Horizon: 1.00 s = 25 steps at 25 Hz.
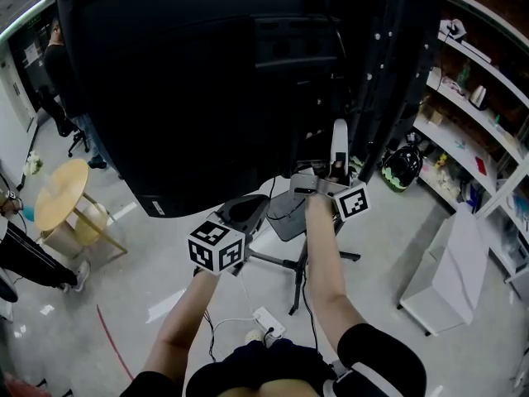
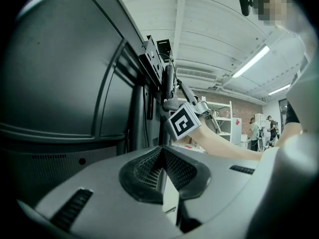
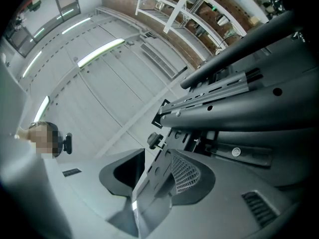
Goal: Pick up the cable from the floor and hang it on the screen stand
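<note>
The big black screen [image 1: 198,81] hangs on a dark stand column [image 1: 380,81] right in front of me. My right gripper [image 1: 326,180] is raised to the stand; in its own view the jaws [image 3: 157,163] stand open, with a perforated metal plate [image 3: 159,133] of the stand's bracket between them and no pad pressing on it. A thick dark cord [image 2: 169,81] hangs at the bracket just above that gripper [image 2: 199,108]; I cannot tell if it is the cable. My left gripper [image 1: 248,209] [image 2: 160,151] is lower and to the left, shut on nothing.
A tripod [image 1: 297,263], a white power strip [image 1: 269,321] and a thin black lead [image 1: 312,313] lie on the floor below my arms. Shelves [image 1: 479,98] and a white panel [image 1: 455,271] are at the right. A round wooden table [image 1: 59,193] and a person [image 1: 16,255] are at the left.
</note>
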Tool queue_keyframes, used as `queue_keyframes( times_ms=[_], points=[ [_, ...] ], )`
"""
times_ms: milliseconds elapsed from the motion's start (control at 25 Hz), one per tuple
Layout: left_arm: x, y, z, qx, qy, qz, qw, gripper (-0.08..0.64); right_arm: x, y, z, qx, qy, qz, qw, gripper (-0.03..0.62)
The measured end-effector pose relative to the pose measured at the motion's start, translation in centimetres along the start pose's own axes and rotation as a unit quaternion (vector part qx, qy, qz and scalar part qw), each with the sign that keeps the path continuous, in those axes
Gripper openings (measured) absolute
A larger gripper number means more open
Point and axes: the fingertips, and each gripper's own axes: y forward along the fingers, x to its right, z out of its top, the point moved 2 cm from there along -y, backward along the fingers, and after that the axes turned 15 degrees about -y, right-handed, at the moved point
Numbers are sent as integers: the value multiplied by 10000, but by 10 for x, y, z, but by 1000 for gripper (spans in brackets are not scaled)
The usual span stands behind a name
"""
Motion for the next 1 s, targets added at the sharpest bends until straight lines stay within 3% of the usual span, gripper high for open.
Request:
queue_keyframes(
  times_ms=[400,640,1000],
  points=[
    [13,4,-4,86,-56,-149,9998,8,-22,-48,-19,-875,11,-294,9957,163],
    [18,8,-12,113,-233,-244,9994,8,-32,-78,-11,-1144,-88,-537,9919,162],
    [27,1,-12,421,-534,-383,9970,8,-80,-105,-5,-1745,-534,-452,9822,161]
  ],
)
